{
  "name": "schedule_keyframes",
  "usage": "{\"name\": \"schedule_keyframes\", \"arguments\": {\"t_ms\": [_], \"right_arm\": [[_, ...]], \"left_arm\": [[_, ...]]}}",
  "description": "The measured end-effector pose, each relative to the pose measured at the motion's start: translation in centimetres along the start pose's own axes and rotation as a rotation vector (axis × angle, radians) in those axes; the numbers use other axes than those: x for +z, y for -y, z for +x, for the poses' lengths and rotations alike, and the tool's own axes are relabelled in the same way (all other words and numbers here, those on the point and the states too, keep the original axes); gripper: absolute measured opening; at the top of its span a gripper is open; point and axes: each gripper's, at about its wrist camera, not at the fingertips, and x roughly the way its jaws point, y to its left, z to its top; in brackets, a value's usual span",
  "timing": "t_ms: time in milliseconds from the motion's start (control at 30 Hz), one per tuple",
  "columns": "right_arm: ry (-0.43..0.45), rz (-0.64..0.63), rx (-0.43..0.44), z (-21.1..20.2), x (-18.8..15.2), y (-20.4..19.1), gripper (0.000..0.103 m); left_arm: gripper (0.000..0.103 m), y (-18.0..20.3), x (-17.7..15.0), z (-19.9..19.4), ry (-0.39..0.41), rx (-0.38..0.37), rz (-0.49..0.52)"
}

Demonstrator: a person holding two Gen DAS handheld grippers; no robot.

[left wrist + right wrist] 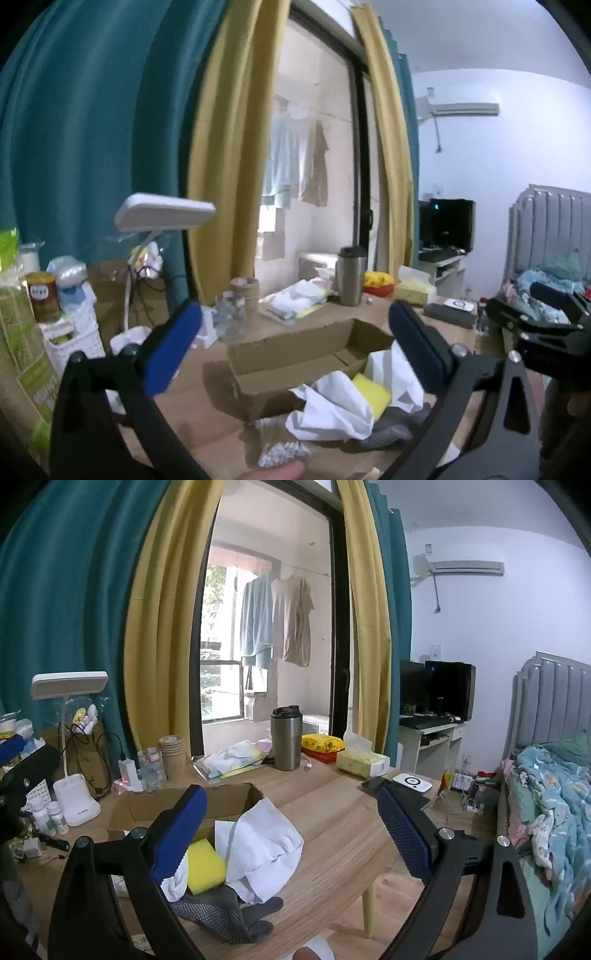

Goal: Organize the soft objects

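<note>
An open cardboard box [291, 350] [155, 805] lies on the wooden table [332, 834]. At its near end sit a yellow sponge [371, 393] [205, 864], a crumpled white cloth [332, 406] [266, 845] and a grey dotted glove [391, 428] [218, 915]. My left gripper [291, 332] is open and empty, held above the box. My right gripper [291, 819] is open and empty, held above the table just right of the pile; its body also shows in the left wrist view [546, 325].
A white desk lamp [74, 738], paper cups [171, 757], a steel tumbler [286, 738], a tissue box [362, 762], bottles [48, 816] and a white basket [74, 332] crowd the table's back and left. A bed [554, 794] stands right.
</note>
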Motion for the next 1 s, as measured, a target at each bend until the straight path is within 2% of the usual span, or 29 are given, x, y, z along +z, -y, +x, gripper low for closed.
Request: {"name": "schedule_keyframes", "arguments": {"t_ms": [133, 200, 267, 1000], "right_arm": [[-0.005, 0.013, 0.003, 0.0, 0.0, 0.0, 0.095], [-0.001, 0.012, 0.003, 0.0, 0.0, 0.0, 0.095], [-0.002, 0.012, 0.005, 0.0, 0.0, 0.0, 0.095], [-0.006, 0.008, 0.004, 0.0, -0.1, 0.1, 0.095]], "left_arm": [[0.102, 1.3, -0.1, -0.9, -0.022, -0.023, 0.02], [0.102, 0.9, -0.4, -1.2, -0.048, -0.013, -0.023], [0.102, -0.2, -0.4, 0.5, -0.101, 0.016, -0.078], [0.102, -0.8, -1.5, 1.3, -0.106, 0.015, -0.092]]}}
